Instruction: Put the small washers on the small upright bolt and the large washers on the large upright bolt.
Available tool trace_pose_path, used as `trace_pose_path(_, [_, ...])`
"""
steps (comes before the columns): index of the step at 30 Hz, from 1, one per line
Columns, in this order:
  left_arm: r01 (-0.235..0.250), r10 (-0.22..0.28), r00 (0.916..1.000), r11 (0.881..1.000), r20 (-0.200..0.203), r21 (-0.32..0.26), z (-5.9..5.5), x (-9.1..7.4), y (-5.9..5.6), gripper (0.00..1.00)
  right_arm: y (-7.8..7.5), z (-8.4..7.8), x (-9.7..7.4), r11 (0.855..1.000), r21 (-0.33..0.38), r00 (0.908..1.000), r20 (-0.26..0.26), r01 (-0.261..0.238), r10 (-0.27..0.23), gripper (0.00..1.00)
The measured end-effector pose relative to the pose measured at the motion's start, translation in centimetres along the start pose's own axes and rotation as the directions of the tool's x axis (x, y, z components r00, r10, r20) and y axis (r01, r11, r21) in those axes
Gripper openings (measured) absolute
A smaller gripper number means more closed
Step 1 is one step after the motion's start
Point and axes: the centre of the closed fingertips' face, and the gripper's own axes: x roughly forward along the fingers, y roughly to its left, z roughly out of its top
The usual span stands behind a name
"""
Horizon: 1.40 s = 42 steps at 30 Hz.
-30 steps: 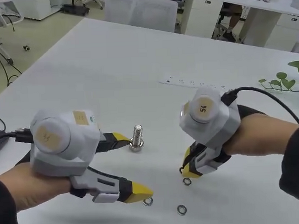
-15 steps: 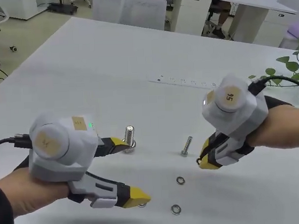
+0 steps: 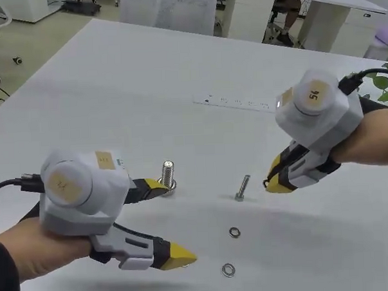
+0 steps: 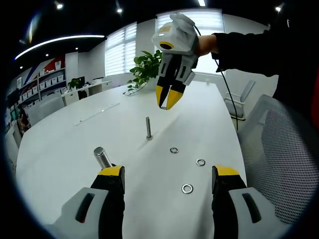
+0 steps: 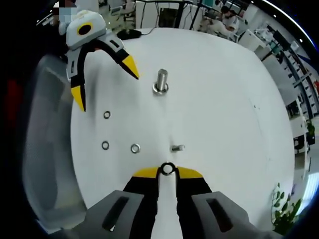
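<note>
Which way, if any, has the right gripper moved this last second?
Yes: in the head view the right gripper went up and right, from beside a washer to right of the small bolt.

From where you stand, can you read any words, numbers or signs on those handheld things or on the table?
"56", as best it reads, blurred: number sticker atop the right tongs.
Faint mark, unreadable: tan disc atop the left tongs.
Nothing legible: square label beside that disc.
Marks too small to read: power strip on the table.
</note>
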Motion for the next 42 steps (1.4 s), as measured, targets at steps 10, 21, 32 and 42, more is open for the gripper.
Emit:
trace_pose_path(10, [-0.007, 0.007, 1.0000, 1.000, -0.003, -0.007, -0.3, 0.0, 0.1, 0.70, -1.2, 0.9, 0.4, 1.000, -0.015, 1.0000, 0.003, 0.001, -0.001, 0.13])
trace_pose_path(21, [-0.013, 0.013, 0.9999, 1.000, 0.006, -0.012, -0.2, 0.0, 0.1, 0.70, -1.6, 1.4, 1.4, 0.999, -0.028, 0.9999, 0.002, -0.016, 0.016, 0.13])
trace_pose_path(32, [-0.017, 0.017, 0.9998, 1.000, 0.010, -0.019, -0.3, -0.2, -0.1, 0.70, -1.8, 1.3, 2.6, 0.999, -0.031, 0.9994, -0.014, -0.032, 0.031, 0.13])
trace_pose_path(42, [-0.025, 0.025, 0.9996, 0.999, 0.013, -0.023, -0.4, -0.6, 0.1, 0.70, -1.6, 1.4, 3.3, 0.998, -0.037, 0.9988, -0.028, -0.042, 0.041, 0.13])
